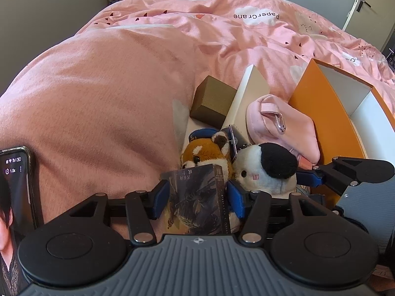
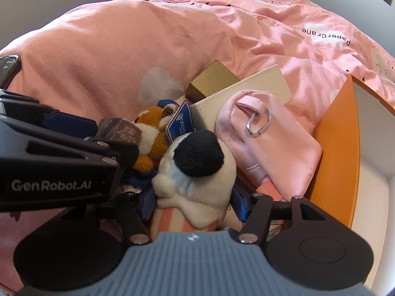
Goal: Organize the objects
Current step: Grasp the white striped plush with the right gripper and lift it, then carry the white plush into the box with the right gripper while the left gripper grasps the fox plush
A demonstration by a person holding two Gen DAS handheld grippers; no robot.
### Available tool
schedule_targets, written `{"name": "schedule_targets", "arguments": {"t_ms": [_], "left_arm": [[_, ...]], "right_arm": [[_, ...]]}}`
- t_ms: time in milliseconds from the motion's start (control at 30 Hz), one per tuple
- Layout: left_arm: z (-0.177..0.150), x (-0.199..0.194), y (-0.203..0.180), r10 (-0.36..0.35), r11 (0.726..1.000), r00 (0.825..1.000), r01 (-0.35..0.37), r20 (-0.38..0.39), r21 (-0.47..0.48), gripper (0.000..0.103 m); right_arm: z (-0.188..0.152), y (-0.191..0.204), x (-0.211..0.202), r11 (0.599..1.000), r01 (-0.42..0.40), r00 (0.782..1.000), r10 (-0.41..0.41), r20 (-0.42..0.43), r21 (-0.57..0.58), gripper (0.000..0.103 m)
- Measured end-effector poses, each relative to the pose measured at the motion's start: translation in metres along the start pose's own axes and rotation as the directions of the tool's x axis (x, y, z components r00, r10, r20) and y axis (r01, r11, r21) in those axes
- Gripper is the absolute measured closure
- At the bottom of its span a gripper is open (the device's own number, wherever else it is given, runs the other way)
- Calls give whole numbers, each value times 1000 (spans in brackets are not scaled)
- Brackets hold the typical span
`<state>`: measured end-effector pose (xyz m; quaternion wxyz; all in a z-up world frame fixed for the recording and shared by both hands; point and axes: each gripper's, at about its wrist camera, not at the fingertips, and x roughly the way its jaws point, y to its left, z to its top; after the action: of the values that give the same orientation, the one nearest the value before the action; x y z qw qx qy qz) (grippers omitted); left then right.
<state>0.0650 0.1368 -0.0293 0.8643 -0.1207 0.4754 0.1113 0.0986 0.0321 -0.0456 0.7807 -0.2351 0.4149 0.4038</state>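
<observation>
While my left claw (image 1: 197,197) pinches the dark card box (image 1: 197,197) beside the fox (image 1: 205,151), my right claw (image 2: 192,202) straddles the white plush (image 2: 195,172); whether it squeezes, I cannot tell. Crowded claws could collide, toppling toys short of the orange box (image 2: 338,153).

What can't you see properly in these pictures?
- Dark box lettering: left wrist view, too small and blurred.
- White plush bottom: right wrist view, hidden behind the right gripper.
- Orange box inside: both views, cut off by the edge.
- Phone: left wrist view, cut off by the edge.
</observation>
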Motion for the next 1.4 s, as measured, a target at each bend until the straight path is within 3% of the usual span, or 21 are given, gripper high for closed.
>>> {"name": "schedule_targets", "arguments": {"t_ms": [100, 400, 633, 800, 933, 1100, 1267, 1400], "left_arm": [[0, -3, -2, -12, 1000, 1000, 12, 5, 10, 40], [5, -13, -6, -11, 1000, 1000, 10, 30, 27, 40], [16, -22, -8, -70, 996, 996, 67, 55, 58, 40], [32, -26, -9, -123, 989, 992, 120, 32, 90, 41], [40, -19, -16, -137, 976, 990, 138, -15, 168, 41], [46, 8, -31, -54, 965, 994, 77, -97, 249, 36], [47, 44, -34, 15, 960, 975, 49, -223, 276, 33], [45, 57, -36, 80, 953, 970, -7, -229, 303, 33]], "right_arm": [[0, -1, -7, 1000, -8, 1000, 8, 14, 4, 41], [3, -16, -29, 983, -159, 987, 155, 49, 97, 42], [4, -15, -63, 999, -46, 990, 44, 135, 11, 42], [11, -44, -84, 997, -35, 983, 22, 181, 67, 42], [14, -73, -107, 989, -42, 973, 7, 232, 144, 41], [9, -103, -130, 975, 3, 961, -64, 270, 220, 41], [-5, -136, -129, 953, 75, 962, -147, 228, 294, 41], [-22, -168, -115, 924, 73, 973, -149, 178, 376, 41]]}}
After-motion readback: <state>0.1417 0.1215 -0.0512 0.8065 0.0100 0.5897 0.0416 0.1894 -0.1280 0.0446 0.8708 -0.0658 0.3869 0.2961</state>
